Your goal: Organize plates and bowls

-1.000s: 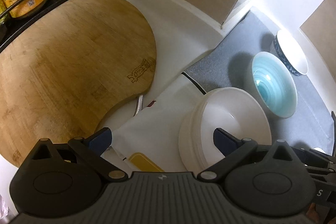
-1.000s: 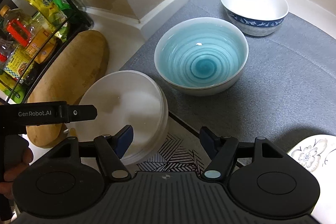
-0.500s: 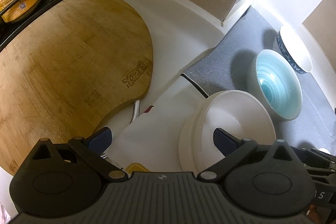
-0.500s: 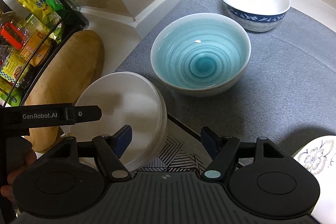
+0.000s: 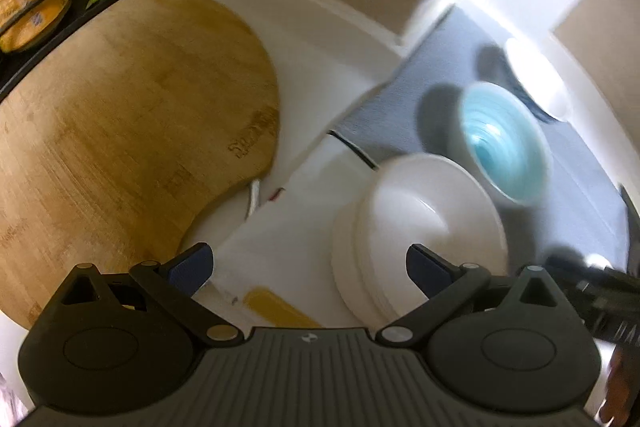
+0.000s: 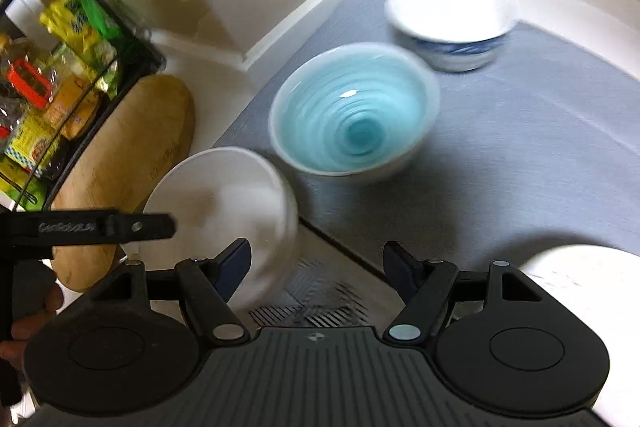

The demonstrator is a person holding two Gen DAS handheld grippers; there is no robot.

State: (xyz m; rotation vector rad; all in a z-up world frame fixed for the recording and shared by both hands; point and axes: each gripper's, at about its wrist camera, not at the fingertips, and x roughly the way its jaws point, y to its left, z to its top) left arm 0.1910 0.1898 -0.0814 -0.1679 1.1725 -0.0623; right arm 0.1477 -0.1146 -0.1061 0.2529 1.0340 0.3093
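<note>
Seemingly, little is sorted: white plates (image 5: 424, 223) are stacked at the near left of the grey mat (image 6: 540, 147), the blue bowl (image 6: 354, 119) and blue-patterned bowl (image 6: 452, 23) are left separate farther back, and both the left hand-held gripper (image 5: 308, 263) and right hand-held gripper (image 6: 316, 263) are held apart, empty.

The white table (image 5: 320, 67) is covered at its corner by a grey mat (image 6: 520, 147), on which a turquoise bowl (image 6: 354, 111) and a blue-patterned bowl (image 6: 450, 19) are set. A round wooden board (image 5: 120, 131) and stacked white plates (image 5: 420, 227) are seen beside it.
</note>
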